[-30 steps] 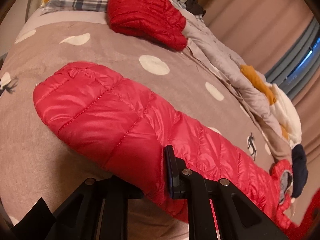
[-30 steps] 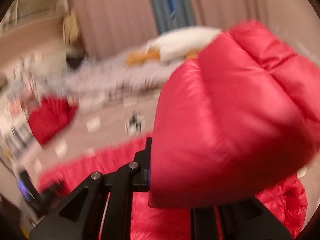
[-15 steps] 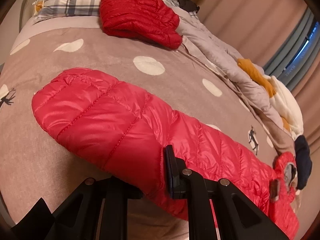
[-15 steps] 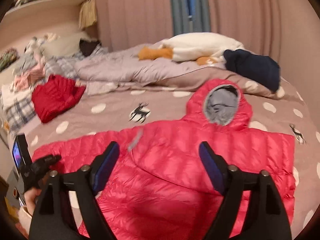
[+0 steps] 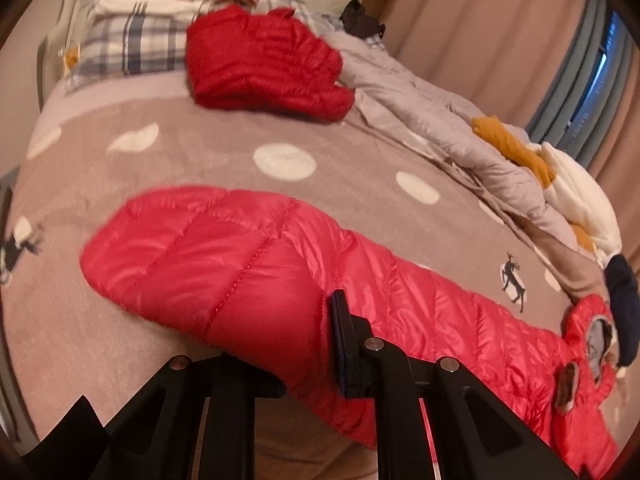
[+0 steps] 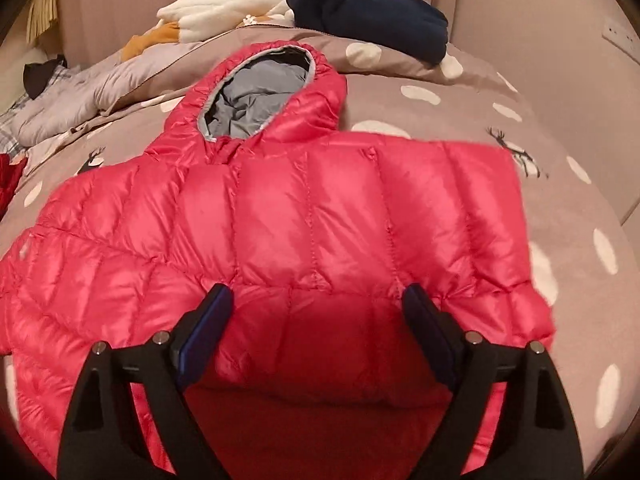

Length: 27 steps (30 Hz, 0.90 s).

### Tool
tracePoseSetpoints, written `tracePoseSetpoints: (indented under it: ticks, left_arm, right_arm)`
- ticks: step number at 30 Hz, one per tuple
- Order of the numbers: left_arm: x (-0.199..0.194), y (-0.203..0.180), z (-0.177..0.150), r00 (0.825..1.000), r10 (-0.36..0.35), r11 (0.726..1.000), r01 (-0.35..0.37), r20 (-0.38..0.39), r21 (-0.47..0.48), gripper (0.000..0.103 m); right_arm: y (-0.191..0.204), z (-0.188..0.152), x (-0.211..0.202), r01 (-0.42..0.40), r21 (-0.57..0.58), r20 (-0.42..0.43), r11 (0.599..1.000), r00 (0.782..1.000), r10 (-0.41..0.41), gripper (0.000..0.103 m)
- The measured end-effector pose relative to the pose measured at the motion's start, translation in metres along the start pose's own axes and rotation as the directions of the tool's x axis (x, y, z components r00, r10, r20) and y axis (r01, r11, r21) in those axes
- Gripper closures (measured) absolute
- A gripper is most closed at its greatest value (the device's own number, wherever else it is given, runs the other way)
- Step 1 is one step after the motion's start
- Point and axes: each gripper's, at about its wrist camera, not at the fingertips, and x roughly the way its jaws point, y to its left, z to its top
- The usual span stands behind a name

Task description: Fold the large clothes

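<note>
Since the earlier frame, one sleeve has been dropped folded across the jacket (image 6: 280,216), which lies face up on the bed (image 6: 560,208), hood at the far end. Right gripper (image 6: 316,320) now hovers wide open and empty over it. Left gripper (image 5: 304,340) stays clamped on the other sleeve (image 5: 224,264). Best carry that sleeve flat across the chest, keeping it taut.

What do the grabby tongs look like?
Both tongs, left and right, are matte black plastic with triangular cut-outs, small round silver bolts at the joints, and flat dark blue pads inside the fingertips. No cables or markings show.
</note>
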Motion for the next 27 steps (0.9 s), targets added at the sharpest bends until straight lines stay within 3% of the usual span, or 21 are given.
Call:
tracePoseSetpoints:
  ticks: [3,6,10,11,13,16,18,23,27]
  left_arm:
    - [-0.012,-0.011,-0.002,0.999,0.013,0.999,-0.015,0.048,0.043,0.091]
    - [-0.029,-0.026,-0.004,0.993,0.009,0.992,-0.024,0.117,0.123,0.091]
    - [-0.054,-0.043,-0.012,0.984,0.009,0.984,-0.04,0.18,0.171,0.091]
    - [-0.06,-0.049,-0.014,0.983,0.002,0.983,-0.035,0.185,0.179,0.091]
    - [-0.075,-0.067,-0.017,0.982,-0.034,0.978,-0.005,0.187,0.206,0.091]
    - [-0.103,-0.111,-0.026,0.97,-0.083,0.947,0.005,0.228,0.321,0.091]
    - [-0.118,-0.144,-0.032,0.966,-0.113,0.921,0.015,0.231,0.388,0.091]
    - [-0.147,-0.208,-0.07,0.951,-0.263,0.856,0.154,0.16,0.494,0.091]
    - [-0.15,-0.241,-0.107,0.94,-0.341,0.78,0.272,0.018,0.563,0.09]
  right_arm:
    - [-0.025,0.006,-0.037,-0.057,0.058,0.09,0.997,0.995,0.051,0.014]
    - [-0.06,0.0,-0.082,-0.032,0.091,0.209,0.995,0.978,0.013,0.006]
    - [-0.11,-0.033,-0.12,0.025,0.204,0.387,0.979,0.916,-0.104,0.0]
    - [-0.123,-0.038,-0.12,0.023,0.248,0.393,0.968,0.911,-0.123,0.0]
    - [-0.153,-0.038,-0.112,0.028,0.368,0.348,0.929,0.923,-0.166,0.0]
    - [-0.173,-0.034,-0.103,0.017,0.374,0.301,0.927,0.944,-0.139,0.002]
    - [-0.179,-0.034,-0.104,0.049,0.385,0.29,0.922,0.942,-0.171,0.002]
    - [-0.178,-0.035,-0.107,0.046,0.338,0.289,0.94,0.945,-0.15,0.002]
    - [-0.178,-0.041,-0.11,0.049,0.336,0.287,0.94,0.946,-0.152,0.002]
